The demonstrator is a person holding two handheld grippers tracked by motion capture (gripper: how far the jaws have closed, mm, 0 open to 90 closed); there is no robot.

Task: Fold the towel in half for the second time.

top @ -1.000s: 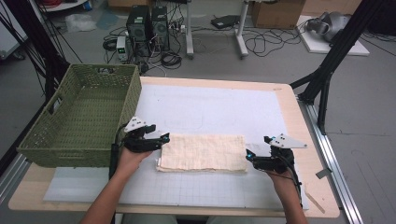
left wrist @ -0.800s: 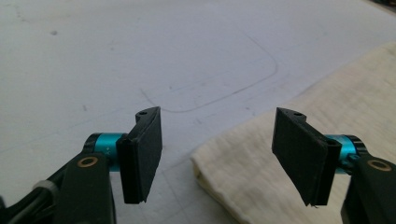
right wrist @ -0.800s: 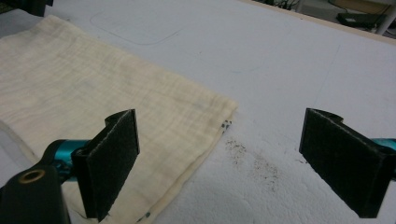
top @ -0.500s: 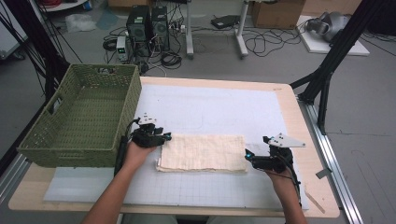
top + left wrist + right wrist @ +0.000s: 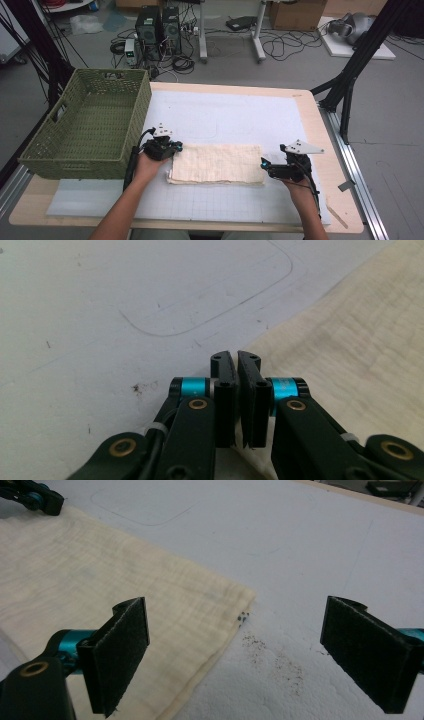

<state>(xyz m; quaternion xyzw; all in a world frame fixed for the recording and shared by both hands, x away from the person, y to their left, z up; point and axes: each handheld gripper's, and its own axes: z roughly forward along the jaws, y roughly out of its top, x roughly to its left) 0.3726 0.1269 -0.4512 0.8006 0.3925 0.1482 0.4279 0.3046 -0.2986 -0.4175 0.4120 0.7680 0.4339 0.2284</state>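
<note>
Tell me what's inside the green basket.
The green basket shows only its own woven floor and walls, with nothing lying in it. Its near wall hides the strip of floor just behind it.

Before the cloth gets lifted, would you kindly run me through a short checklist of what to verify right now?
1. Left gripper closed: ok; its jaws have just been closing and now stand together at the far left corner of the folded cloth.
2. Cloth actually pinched by the left gripper: cannot tell; no fabric shows between the pads.
3. Right gripper closed on the cloth: not ok; its jaws stand wide, either side of the cloth's right corner.
4. Cloth lying flat and folded: ok.
5. Green basket beside the cloth, open top: ok.
</note>
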